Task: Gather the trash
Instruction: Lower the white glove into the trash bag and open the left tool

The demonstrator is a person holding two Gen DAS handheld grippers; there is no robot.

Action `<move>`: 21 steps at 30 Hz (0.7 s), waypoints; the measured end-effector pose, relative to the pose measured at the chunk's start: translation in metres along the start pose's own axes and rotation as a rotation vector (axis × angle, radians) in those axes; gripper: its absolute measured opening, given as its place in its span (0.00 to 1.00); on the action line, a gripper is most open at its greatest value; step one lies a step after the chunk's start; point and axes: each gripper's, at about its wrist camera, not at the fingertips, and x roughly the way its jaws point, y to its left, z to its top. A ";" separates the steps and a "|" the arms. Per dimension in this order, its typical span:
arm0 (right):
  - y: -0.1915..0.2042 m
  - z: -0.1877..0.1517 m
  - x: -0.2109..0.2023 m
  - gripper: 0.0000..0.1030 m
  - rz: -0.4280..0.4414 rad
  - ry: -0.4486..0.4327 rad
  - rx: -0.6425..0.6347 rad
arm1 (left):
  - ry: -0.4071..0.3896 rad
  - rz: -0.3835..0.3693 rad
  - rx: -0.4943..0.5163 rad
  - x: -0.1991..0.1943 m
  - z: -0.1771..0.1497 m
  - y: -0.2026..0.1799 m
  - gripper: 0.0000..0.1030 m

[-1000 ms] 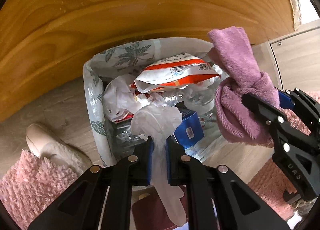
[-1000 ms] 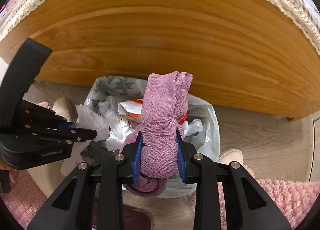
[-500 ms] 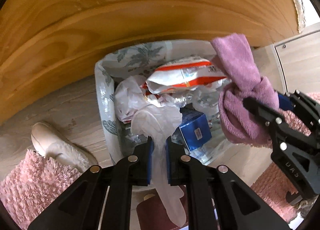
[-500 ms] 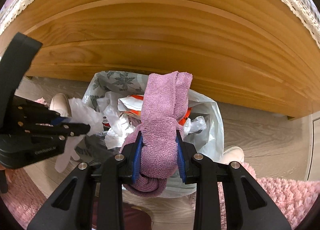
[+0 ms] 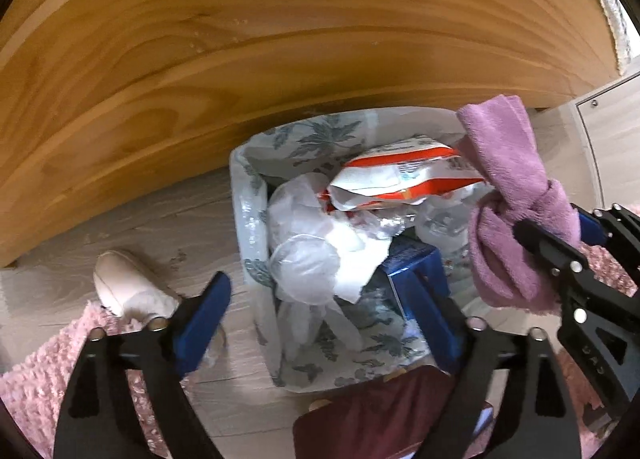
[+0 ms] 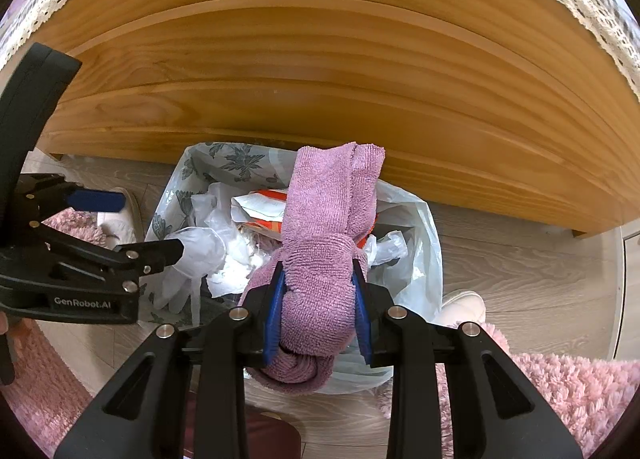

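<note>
A trash bin lined with a leaf-print bag [image 5: 256,219] [image 6: 188,179] stands on the floor against a wooden panel, full of rubbish. Pointing down over its near rim, my left gripper [image 5: 320,311] [image 6: 140,225] has its jaws opening wide. A translucent plastic glove [image 5: 304,271] [image 6: 192,259] lies between them, free of the pads, draped over the trash and the rim. My right gripper [image 6: 318,283] [image 5: 560,255] is shut on a folded purple cloth [image 6: 324,243] [image 5: 516,219], held above the bin's right side.
Inside the bin lie a red-and-white snack packet [image 5: 400,175], a blue carton [image 5: 412,267] and crumpled plastic. The wooden panel [image 5: 240,59] rises just behind. White slippers [image 5: 128,287] [image 6: 464,303], pink shaggy rugs [image 5: 36,371] [image 6: 560,387] and a maroon item [image 5: 380,415] surround it.
The left gripper's jaws have spread wide and let go of the glove, which now rests on the trash at the bin's near rim. The right gripper still grips the purple cloth.
</note>
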 end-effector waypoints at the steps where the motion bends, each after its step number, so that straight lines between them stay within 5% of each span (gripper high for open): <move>1: 0.001 0.000 0.001 0.29 0.000 0.000 -0.002 | -0.003 0.013 0.001 0.000 -0.001 0.001 0.86; 21: -0.006 -0.003 0.004 0.30 -0.010 -0.028 -0.004 | -0.002 0.009 -0.077 -0.006 0.000 0.017 0.88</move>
